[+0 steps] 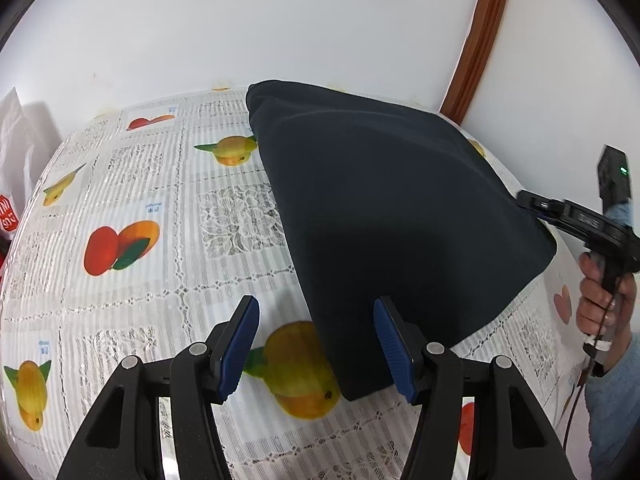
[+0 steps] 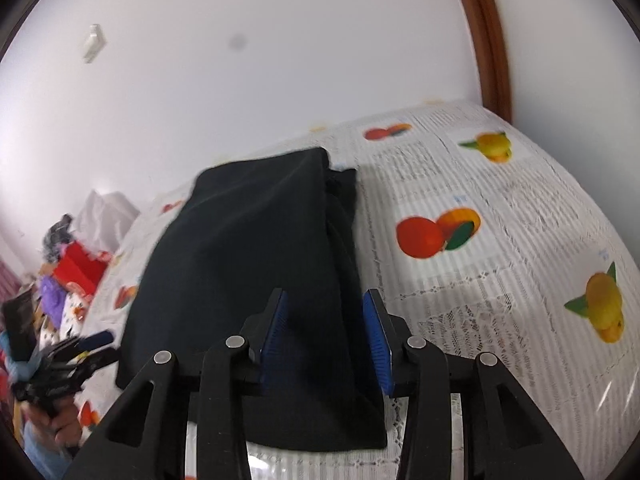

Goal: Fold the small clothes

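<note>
Dark cloth (image 1: pixel 384 208) lies folded on the fruit-print tablecloth (image 1: pixel 132 200); both grippers, left (image 1: pixel 316 344) and right (image 2: pixel 326 340), gape at its near edge, holding nothing. A one-sided pinch might drag the fold askew

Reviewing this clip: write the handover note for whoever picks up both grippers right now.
Left gripper: open, at the near left corner of the dark garment, gripping nothing.
Right gripper: open, straddling the garment's near right edge, not clamped.
The garment lies on the fruit-print tablecloth, folded at least once; layered edges show on its right side.
Left: any further fold, then smoothing. Whether more folds are needed cannot be told.
</note>
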A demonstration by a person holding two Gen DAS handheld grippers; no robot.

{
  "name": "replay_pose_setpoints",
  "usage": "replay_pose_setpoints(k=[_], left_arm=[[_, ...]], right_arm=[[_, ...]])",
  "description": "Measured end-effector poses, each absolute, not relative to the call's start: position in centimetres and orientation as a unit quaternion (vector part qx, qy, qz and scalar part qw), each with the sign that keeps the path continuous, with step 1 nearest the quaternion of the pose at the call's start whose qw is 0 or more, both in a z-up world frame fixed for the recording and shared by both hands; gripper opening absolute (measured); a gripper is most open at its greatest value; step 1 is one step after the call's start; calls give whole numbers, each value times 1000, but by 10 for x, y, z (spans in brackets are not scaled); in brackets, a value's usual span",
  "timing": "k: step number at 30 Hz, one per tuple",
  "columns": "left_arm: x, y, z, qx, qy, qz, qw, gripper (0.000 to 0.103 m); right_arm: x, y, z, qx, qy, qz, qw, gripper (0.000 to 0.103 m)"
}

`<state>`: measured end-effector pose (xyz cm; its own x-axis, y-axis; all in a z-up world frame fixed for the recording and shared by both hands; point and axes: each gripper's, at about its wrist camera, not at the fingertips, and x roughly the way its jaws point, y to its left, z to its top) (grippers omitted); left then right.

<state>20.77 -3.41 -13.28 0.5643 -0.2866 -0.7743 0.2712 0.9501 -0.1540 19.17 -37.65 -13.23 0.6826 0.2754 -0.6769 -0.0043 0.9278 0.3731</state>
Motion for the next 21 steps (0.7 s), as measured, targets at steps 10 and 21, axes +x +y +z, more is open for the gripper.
replay_pose_setpoints(k=[10, 21], left_arm=[[197, -24, -131, -12, 440, -150, 885, 57], [166, -20, -138, 0, 440, -168, 882, 57]], right_arm=[[186, -400, -143, 251, 360, 93, 894, 3], [137, -401, -134, 126, 414, 11, 902, 18]])
